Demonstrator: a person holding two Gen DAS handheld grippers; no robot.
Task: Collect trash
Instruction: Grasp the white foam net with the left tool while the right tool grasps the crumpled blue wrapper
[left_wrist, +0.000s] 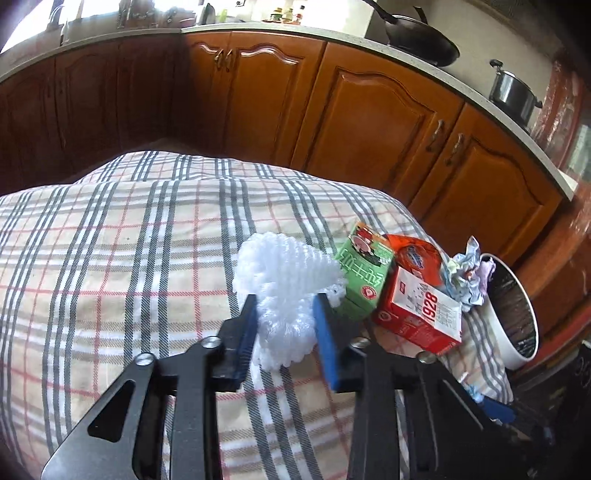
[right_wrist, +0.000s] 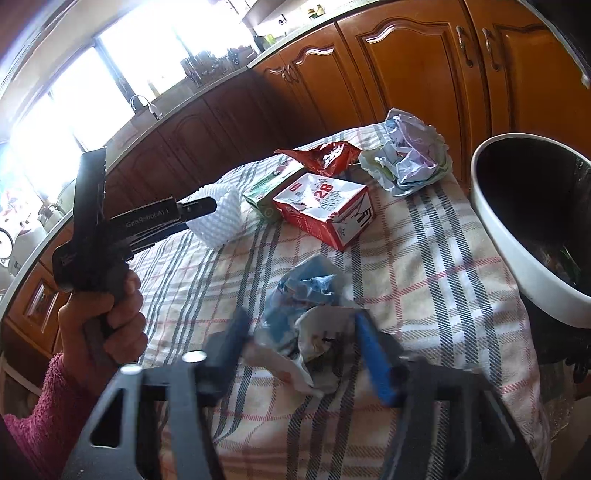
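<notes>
My left gripper (left_wrist: 284, 306) is shut on a white foam fruit net (left_wrist: 284, 284), its blue pads pressing both sides; the net also shows in the right wrist view (right_wrist: 221, 218). Beside it lie a green carton (left_wrist: 360, 278), a red and white carton (left_wrist: 421, 310), a red wrapper (left_wrist: 419, 254) and crumpled paper (left_wrist: 467, 275). A white bin (left_wrist: 511, 314) stands at the table's right edge. My right gripper (right_wrist: 299, 339) has its jaws around a crumpled blue and white plastic wrapper (right_wrist: 306, 295) on the cloth, pads beside it with gaps.
The table wears a plaid cloth (left_wrist: 110, 258). Brown kitchen cabinets (left_wrist: 369, 110) run behind it, with a wok (left_wrist: 421, 40) and a pot (left_wrist: 511, 92) on the counter. The person's left hand in a pink sleeve (right_wrist: 44, 413) is at the left.
</notes>
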